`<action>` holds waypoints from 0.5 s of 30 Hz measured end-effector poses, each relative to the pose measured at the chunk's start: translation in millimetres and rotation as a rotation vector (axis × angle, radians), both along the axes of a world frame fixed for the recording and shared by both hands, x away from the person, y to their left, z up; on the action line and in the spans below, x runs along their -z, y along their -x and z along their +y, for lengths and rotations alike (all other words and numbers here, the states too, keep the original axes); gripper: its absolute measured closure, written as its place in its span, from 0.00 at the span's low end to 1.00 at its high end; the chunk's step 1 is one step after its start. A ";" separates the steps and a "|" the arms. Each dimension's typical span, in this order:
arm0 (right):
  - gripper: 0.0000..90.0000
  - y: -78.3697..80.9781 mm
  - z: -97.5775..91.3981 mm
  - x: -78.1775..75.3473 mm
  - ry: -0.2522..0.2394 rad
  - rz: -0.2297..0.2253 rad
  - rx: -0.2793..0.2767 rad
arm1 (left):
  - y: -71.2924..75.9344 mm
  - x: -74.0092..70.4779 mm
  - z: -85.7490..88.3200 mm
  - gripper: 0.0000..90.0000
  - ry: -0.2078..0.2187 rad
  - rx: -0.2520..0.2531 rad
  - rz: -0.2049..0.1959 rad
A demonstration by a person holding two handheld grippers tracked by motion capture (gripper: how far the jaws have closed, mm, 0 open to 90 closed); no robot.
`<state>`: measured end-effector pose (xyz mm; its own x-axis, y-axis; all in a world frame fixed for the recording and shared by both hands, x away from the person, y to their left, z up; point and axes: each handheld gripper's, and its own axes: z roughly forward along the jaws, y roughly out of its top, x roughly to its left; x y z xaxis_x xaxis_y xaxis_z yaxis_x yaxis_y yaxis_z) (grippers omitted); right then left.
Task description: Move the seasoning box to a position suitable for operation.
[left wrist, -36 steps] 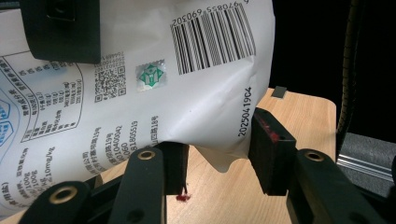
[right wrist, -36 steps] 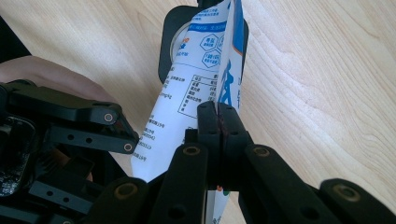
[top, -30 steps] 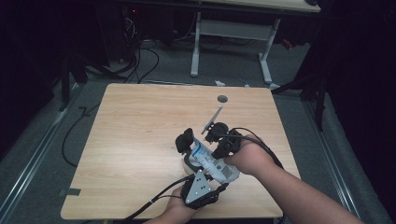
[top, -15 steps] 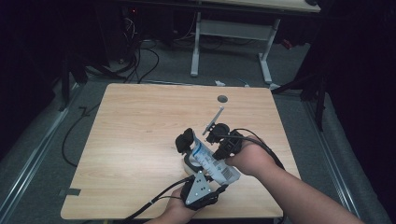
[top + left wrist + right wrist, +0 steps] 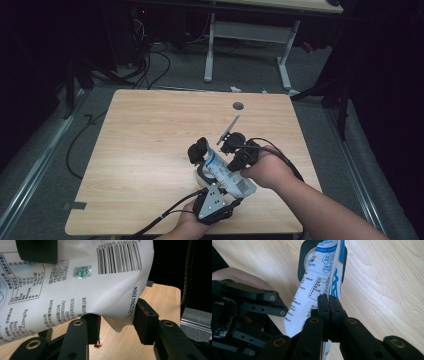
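A white tube (image 5: 227, 175) with blue print and a black end piece (image 5: 197, 150) is held above the wooden table (image 5: 150, 130), near its front edge. My left gripper (image 5: 220, 182) comes up from below; in the left gripper view the tube's flat barcode end (image 5: 75, 290) sits creased between its pads (image 5: 143, 317). My right gripper (image 5: 225, 165) reaches in from the right. In the right gripper view its jaws are closed together on a fold of the tube (image 5: 312, 300) at mid length, with the black end piece (image 5: 302, 265) beyond.
A round cable hole (image 5: 238, 105) lies near the table's far edge. Bare wood spreads to the left and behind the grippers. Cables (image 5: 155, 60) and the white legs of another desk (image 5: 210, 50) stand on the floor beyond.
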<state>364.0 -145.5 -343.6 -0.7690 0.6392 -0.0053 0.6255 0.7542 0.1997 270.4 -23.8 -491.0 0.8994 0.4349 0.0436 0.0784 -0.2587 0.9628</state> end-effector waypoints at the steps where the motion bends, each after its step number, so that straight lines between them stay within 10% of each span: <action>1: 0.99 0.0 -0.1 0.3 -0.003 0.001 0.000 | 0.0 0.4 -0.1 0.67 0.000 0.000 0.001; 15: 0.99 1.4 -2.1 2.7 -0.006 0.003 0.002 | -0.1 4.6 -0.9 0.67 -0.012 -0.001 0.003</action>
